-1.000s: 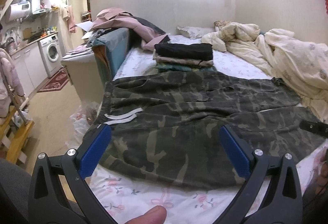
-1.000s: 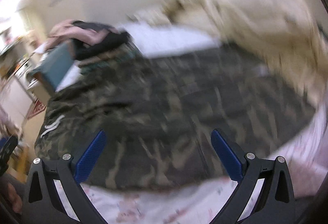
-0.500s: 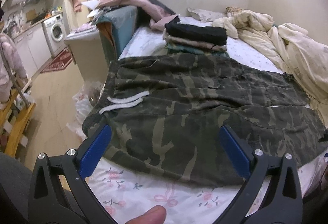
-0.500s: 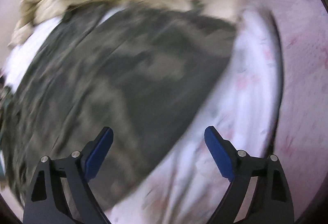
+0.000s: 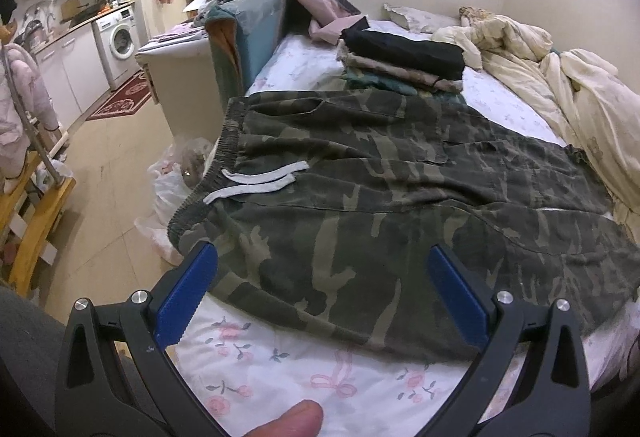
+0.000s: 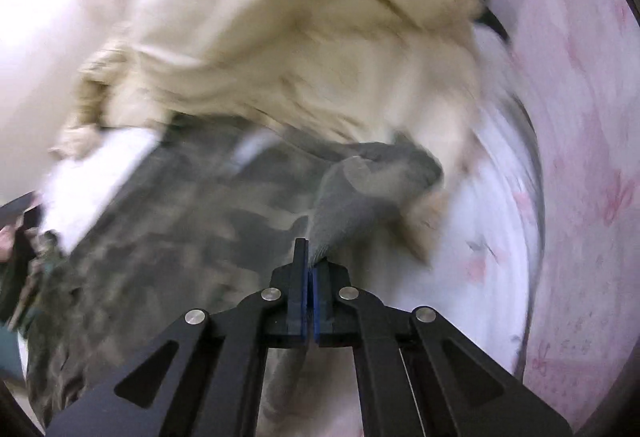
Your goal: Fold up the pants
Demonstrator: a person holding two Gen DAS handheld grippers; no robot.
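Note:
Camouflage pants lie spread flat across the bed, with the elastic waistband and white drawstrings at the left edge. My left gripper is open and hovers over the near waist corner, its blue pads either side of the cloth without touching it. In the blurred right wrist view, my right gripper is shut on the pants at the leg end. A grey fold of the cloth rises out of its closed pads. The rest of the pants trails off to the left.
A stack of folded clothes sits just beyond the pants. A rumpled cream duvet fills the bed's right side and crowds the leg end. Plastic bags lie on the floor by the waistband. The floral sheet is nearest me.
My right gripper swung from the middle of the pants to the leg end and went from wide open to shut on the cloth. My left gripper came a little closer to the waist corner.

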